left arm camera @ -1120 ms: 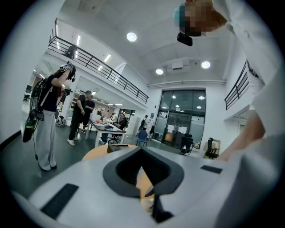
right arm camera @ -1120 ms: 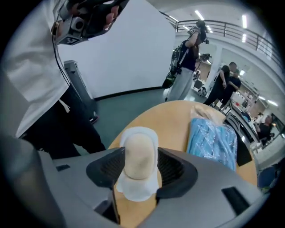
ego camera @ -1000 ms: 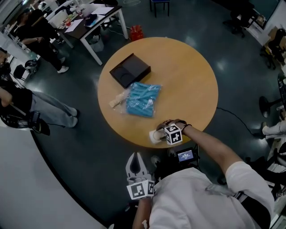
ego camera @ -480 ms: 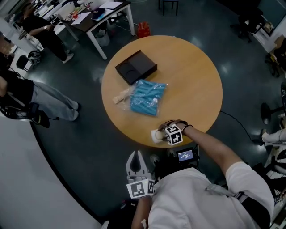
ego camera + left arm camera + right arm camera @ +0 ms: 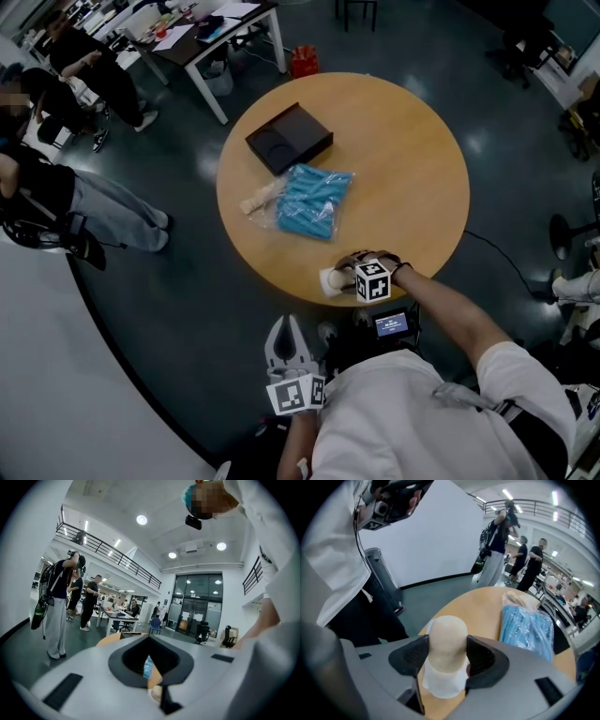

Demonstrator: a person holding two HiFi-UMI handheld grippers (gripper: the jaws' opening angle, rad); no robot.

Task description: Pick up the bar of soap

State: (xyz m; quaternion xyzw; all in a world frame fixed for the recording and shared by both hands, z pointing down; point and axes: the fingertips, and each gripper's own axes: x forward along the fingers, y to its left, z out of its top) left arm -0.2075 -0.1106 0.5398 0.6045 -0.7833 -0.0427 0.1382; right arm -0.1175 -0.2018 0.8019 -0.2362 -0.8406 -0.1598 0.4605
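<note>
The bar of soap (image 5: 446,637) is sitting at the near edge of the round wooden counter (image 5: 412,159), right by the person's body. The right claw (image 5: 446,655) is clenching it, one dark pad pressing on each side of its cream, rounded body. A white wrapper (image 5: 440,685) is showing under the soap, and it is lying against the counter's rim. Whether the soap is resting on the wood or hanging just clear of it cannot be told.

The left claw (image 5: 287,343) is hanging off the counter, beyond its near edge and over the dark floor. Its jaws are pressing together and nothing is sitting between them.

A blue packet (image 5: 314,202) in clear film is lying around the middle of the counter, towards the left edge and well apart from the soap. A pale, cream item in a clear bag (image 5: 257,201) is lying just beside the packet on its left. A black box (image 5: 289,138) is sitting nearer the far left edge, close to the blue packet's far end.
</note>
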